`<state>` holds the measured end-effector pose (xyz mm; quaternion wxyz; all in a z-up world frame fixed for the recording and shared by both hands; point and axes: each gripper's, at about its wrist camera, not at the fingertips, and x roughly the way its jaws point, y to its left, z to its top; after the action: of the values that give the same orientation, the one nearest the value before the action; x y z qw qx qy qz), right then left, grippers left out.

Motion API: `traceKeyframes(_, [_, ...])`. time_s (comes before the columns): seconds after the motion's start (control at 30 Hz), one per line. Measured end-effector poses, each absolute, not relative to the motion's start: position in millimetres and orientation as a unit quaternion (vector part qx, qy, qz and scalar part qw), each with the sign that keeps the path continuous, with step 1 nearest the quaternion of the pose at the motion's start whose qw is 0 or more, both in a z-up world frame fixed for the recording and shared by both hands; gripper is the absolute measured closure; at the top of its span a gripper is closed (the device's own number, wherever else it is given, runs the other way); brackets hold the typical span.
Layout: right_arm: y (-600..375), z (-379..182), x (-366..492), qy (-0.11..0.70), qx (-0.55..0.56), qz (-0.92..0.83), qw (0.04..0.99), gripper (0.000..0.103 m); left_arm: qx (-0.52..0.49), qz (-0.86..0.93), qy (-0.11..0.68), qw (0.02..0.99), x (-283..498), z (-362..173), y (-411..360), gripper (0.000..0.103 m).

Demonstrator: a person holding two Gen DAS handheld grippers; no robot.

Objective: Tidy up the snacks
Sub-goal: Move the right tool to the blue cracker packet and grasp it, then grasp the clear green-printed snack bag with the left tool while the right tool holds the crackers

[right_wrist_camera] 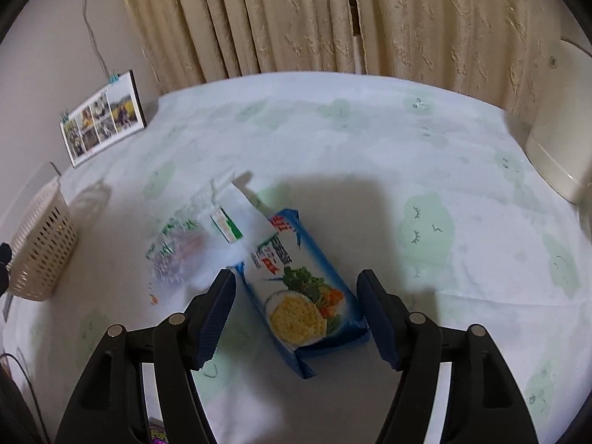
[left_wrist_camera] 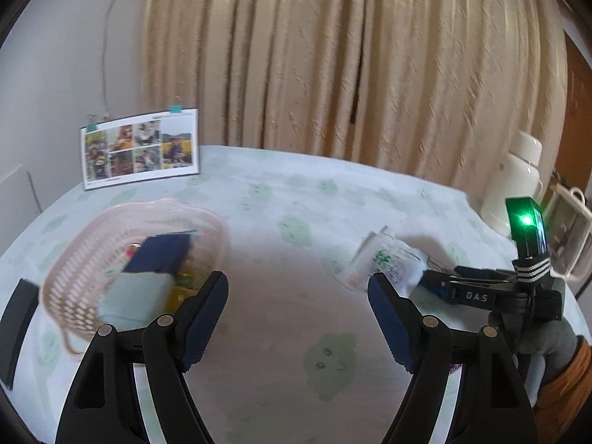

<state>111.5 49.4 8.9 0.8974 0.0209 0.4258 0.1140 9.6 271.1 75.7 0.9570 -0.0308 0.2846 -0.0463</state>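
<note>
I centre my released right gripper (right_wrist_camera: 296,307) squarely over the blue cracker packet (right_wrist_camera: 301,296) before clenching; left gripper (left_wrist_camera: 298,314) hangs released.

Lying on the tablecloth: one blue cracker packet (right_wrist_camera: 303,288), two pale snack packets (right_wrist_camera: 177,248), one pink perforated plastic basket (left_wrist_camera: 111,259).

Soft daylight, motion blur, fisheye warping
</note>
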Motion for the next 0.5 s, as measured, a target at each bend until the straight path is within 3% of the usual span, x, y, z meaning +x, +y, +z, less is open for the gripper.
traceKeyframes(0.2, [42,7,110,0.424,0.035,0.106,0.899,0.052,-0.022,-0.070,0.310,0.948,31,66,254,0.025])
traceKeyframes(0.5, [23,9,111,0.420,0.060,0.044,0.904,0.054,-0.012,-0.103,0.346,0.932,64,51,231,0.025])
